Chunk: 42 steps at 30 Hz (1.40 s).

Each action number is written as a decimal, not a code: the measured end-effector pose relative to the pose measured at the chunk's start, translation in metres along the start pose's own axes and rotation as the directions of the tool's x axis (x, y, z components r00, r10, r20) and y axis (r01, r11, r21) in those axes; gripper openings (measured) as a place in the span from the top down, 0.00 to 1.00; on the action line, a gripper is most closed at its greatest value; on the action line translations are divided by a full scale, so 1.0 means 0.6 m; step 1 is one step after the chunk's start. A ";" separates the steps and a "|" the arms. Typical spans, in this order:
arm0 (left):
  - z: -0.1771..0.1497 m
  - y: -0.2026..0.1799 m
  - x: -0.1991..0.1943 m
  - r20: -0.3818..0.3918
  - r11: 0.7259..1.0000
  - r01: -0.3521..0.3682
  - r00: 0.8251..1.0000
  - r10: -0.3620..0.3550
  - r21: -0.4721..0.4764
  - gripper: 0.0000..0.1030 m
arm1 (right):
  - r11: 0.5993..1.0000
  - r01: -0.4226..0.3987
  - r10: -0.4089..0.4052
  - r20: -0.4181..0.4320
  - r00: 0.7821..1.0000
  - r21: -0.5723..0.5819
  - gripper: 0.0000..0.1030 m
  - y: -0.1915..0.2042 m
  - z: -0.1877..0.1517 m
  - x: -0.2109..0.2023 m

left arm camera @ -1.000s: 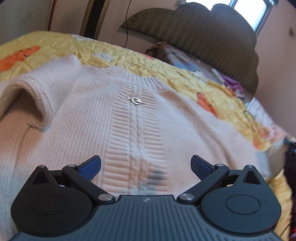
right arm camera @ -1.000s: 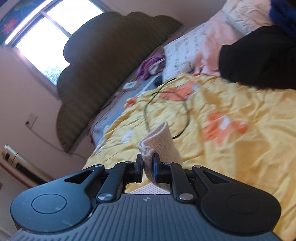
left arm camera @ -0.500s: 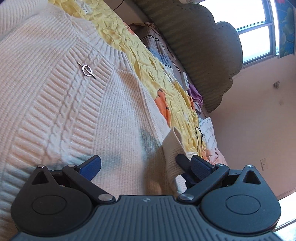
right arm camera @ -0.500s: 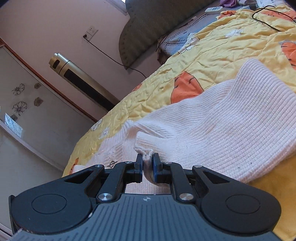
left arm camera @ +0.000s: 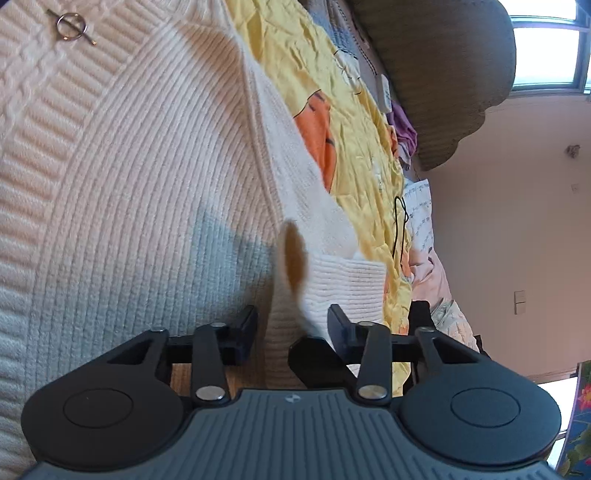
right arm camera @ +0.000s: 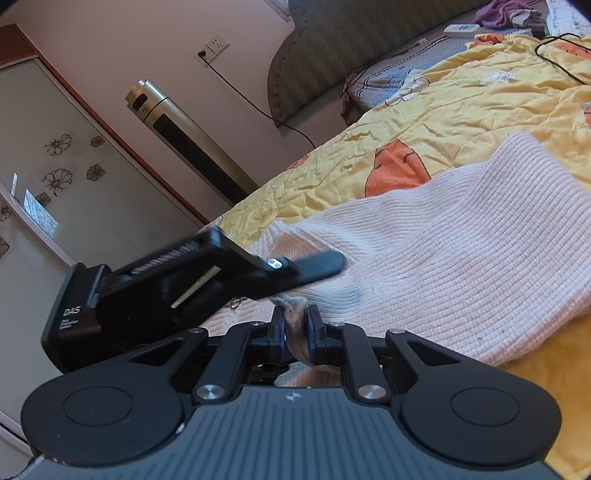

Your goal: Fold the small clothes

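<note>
A cream knit sweater (left arm camera: 147,184) lies flat on the bed, a metal ring pin (left arm camera: 72,27) on its chest. One sleeve (right arm camera: 461,266) is folded across the body. My right gripper (right arm camera: 295,326) is shut on the sleeve's cuff (right arm camera: 291,306), its jaws just starting to open with the cloth still pinched. My left gripper (left arm camera: 293,328) sits beside it, jaws closing around the same cuff (left arm camera: 343,280); a small gap shows at its left pad. In the right wrist view one of the left gripper's fingers (right arm camera: 317,264) lies over the sleeve.
A yellow quilt with orange prints (right arm camera: 443,122) covers the bed. A dark padded headboard (left arm camera: 443,55), a remote (left arm camera: 384,92) and a black cable (left arm camera: 399,221) are at the far end. A tall gold tower fan (right arm camera: 177,140) stands by the wall.
The left gripper slid across the sweater to the cuff and its jaws narrowed from wide apart. The right gripper carried the cuff over onto the sweater, then held still.
</note>
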<state>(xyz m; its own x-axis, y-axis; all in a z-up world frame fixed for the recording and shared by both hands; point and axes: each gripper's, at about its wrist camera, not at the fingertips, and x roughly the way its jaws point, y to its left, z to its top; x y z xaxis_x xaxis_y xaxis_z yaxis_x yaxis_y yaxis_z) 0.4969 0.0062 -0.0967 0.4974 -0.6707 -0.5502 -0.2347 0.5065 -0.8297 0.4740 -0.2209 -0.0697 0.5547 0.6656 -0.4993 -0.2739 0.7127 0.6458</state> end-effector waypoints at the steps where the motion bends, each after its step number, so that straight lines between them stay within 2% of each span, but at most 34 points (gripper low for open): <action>1: 0.000 0.000 0.003 0.000 1.000 -0.021 1.000 0.021 0.014 0.74 | 1.000 -0.002 0.002 -0.020 1.000 0.017 0.78 -0.004 -0.002 0.003; 3: 0.002 0.007 0.004 0.009 0.999 -0.045 0.999 0.045 0.008 0.87 | 0.998 -0.014 0.017 -0.050 0.999 0.055 0.72 -0.014 -0.008 0.004; 4: 0.005 0.010 0.006 0.008 0.998 -0.057 0.998 0.057 0.012 0.90 | 0.997 -0.019 0.023 -0.057 0.998 0.068 0.64 -0.020 -0.011 0.002; 5: 0.005 0.012 0.003 0.003 0.998 -0.060 0.998 0.060 0.028 0.90 | 0.997 -0.018 0.023 -0.063 0.998 0.075 0.63 -0.025 -0.016 -0.002; 6: 0.005 0.007 0.000 0.005 0.996 -0.069 0.998 0.069 0.050 0.90 | 0.996 -0.017 0.023 -0.068 0.997 0.082 0.57 -0.030 -0.020 -0.008; 7: 0.003 0.000 -0.001 0.011 0.993 -0.087 0.996 0.086 0.080 0.91 | 0.994 -0.028 0.034 -0.057 0.998 0.103 0.47 -0.041 -0.023 -0.019; 8: 0.000 -0.011 -0.005 0.023 0.986 -0.112 0.994 0.110 0.124 0.91 | 0.990 -0.050 0.055 -0.036 0.998 0.133 0.44 -0.052 -0.025 -0.030; 11: -0.008 -0.041 -0.031 0.084 0.960 -0.164 0.985 0.148 0.225 0.91 | 0.978 -0.068 0.067 0.010 0.998 0.200 0.40 -0.077 -0.021 -0.062; 15: 0.002 -0.060 -0.121 0.208 0.937 -0.179 0.971 0.119 0.300 0.91 | 0.972 -0.037 0.022 0.067 0.998 0.232 0.39 -0.097 -0.006 -0.099; 18: 0.023 -0.033 -0.219 0.319 0.943 -0.214 0.939 0.126 0.256 0.91 | 0.973 -0.033 0.011 0.094 0.996 0.229 0.32 -0.103 0.007 -0.118; 19: 0.028 -0.017 -0.252 0.357 0.946 -0.232 0.923 0.140 0.228 0.91 | 0.975 -0.029 0.006 0.102 0.995 0.222 0.28 -0.105 0.013 -0.122; 21: 0.038 0.015 -0.309 0.422 0.942 -0.284 0.887 0.187 0.179 0.91 | 0.977 -0.020 -0.005 0.117 0.993 0.212 0.27 -0.108 0.023 -0.128; 23: 0.048 0.055 -0.347 0.451 0.935 -0.335 0.856 0.252 0.113 0.91 | 0.977 -0.007 -0.020 0.125 0.992 0.214 0.27 -0.112 0.034 -0.129; 25: 0.055 0.096 -0.369 0.455 0.929 -0.366 0.836 0.305 0.049 0.91 | 0.981 0.013 -0.036 0.117 0.992 0.192 0.25 -0.113 0.048 -0.117; 27: 0.055 0.119 -0.371 0.446 0.928 -0.371 0.836 0.321 0.026 0.91 | 0.982 0.053 -0.068 0.080 0.994 0.179 0.23 -0.115 0.062 -0.095; 32: 0.043 0.118 -0.358 0.449 0.906 -0.418 0.825 0.345 0.072 0.91 | 0.980 0.182 -0.178 -0.057 0.982 0.075 0.23 -0.104 0.081 -0.008; 35: 0.041 0.119 -0.355 0.449 0.902 -0.425 0.823 0.349 0.077 0.91 | 0.982 0.187 -0.185 -0.088 0.979 0.017 0.25 -0.088 0.092 0.030; 38: 0.041 0.123 -0.364 0.455 0.909 -0.411 0.824 0.338 0.070 0.91 | 0.979 0.205 -0.205 -0.131 0.970 -0.011 0.33 -0.080 0.103 0.067; 39: 0.041 0.122 -0.367 0.457 0.909 -0.410 0.823 0.336 0.070 0.91 | 0.981 0.193 -0.193 -0.134 0.972 -0.018 0.38 -0.077 0.105 0.073; 40: 0.041 0.122 -0.369 0.458 0.909 -0.410 0.823 0.337 0.068 0.91 | 0.983 0.181 -0.183 -0.146 0.972 -0.027 0.53 -0.075 0.107 0.080; 42: 0.039 0.118 -0.377 0.465 0.912 -0.405 0.822 0.329 0.070 0.91 | 0.987 0.161 -0.164 -0.177 0.971 -0.029 0.73 -0.072 0.109 0.091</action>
<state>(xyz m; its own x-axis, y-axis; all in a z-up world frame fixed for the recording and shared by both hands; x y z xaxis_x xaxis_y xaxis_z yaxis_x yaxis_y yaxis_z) 0.3876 0.2063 -0.0287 0.7199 -0.1325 -0.6813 -0.3567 0.7715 -0.5269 0.5676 -0.2296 -0.0871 0.4445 0.5686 -0.6922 -0.2036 0.8166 0.5400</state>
